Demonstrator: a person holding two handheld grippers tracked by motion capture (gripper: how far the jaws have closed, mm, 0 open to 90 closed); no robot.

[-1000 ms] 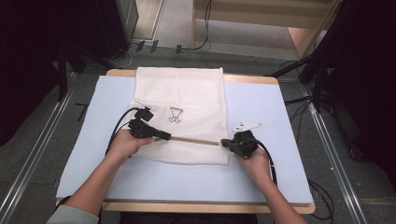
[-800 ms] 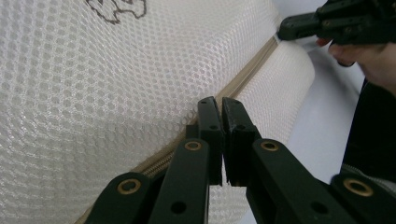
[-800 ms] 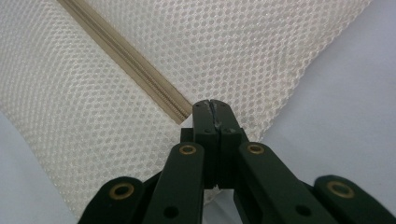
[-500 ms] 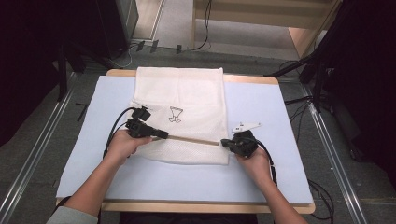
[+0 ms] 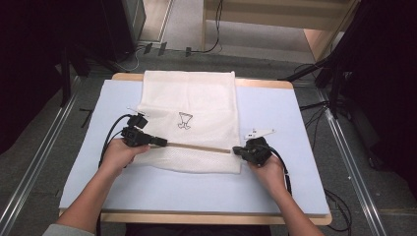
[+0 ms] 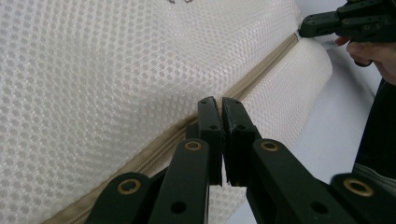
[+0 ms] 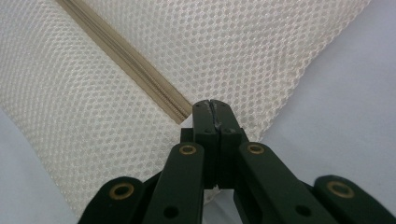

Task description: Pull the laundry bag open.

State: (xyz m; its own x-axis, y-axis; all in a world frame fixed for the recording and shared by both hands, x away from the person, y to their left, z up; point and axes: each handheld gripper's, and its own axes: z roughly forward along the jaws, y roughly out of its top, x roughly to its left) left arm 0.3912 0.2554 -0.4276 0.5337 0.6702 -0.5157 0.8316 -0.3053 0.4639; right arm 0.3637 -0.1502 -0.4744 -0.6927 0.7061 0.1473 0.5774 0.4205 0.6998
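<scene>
Mesh laundry bag lying flat mid-table, beige zipper running across near the front edge. Left gripper clamped shut at the zipper's left end (pull presumably pinched), right gripper shut on the right end, anchoring. Likely mid-zip; next, draw left along the track, keeping the mesh taut.
</scene>
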